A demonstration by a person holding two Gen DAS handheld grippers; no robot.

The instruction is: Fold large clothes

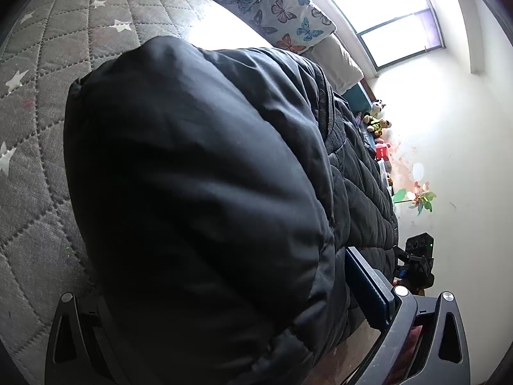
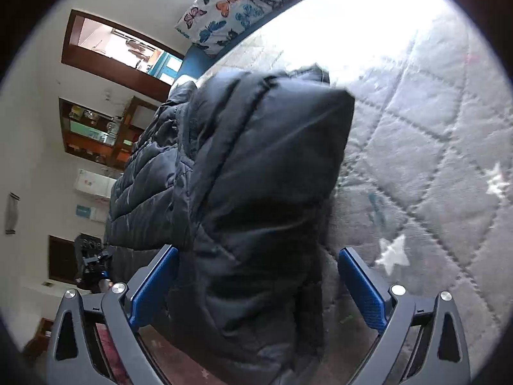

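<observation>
Your black puffer jacket (image 1: 198,199) is lying on the bed, on top of the grey quilted bedspread (image 1: 41,102) with the white stars. It's bunched up and fills most of both wrist views.

Your right gripper (image 2: 258,292) has its jaws wide apart, one blue pad on each side of a fold of the jacket. The left pad looks like it's brushing the fabric, while the right pad (image 2: 362,292) stands clear of it over the bedspread, so nothing's clamped there.

Your left gripper (image 1: 224,304) is harder to read. You can see one blue pad (image 1: 368,288) sitting right against the jacket's edge, but the puffy fabric covers the other side completely, so I can't tell if those jaws are gripping it or just straddling it.

Past the jacket there's a butterfly-print pillow (image 1: 272,6) at the head of the bed, and a row of small stuffed toys (image 1: 378,118) by the wall.
</observation>
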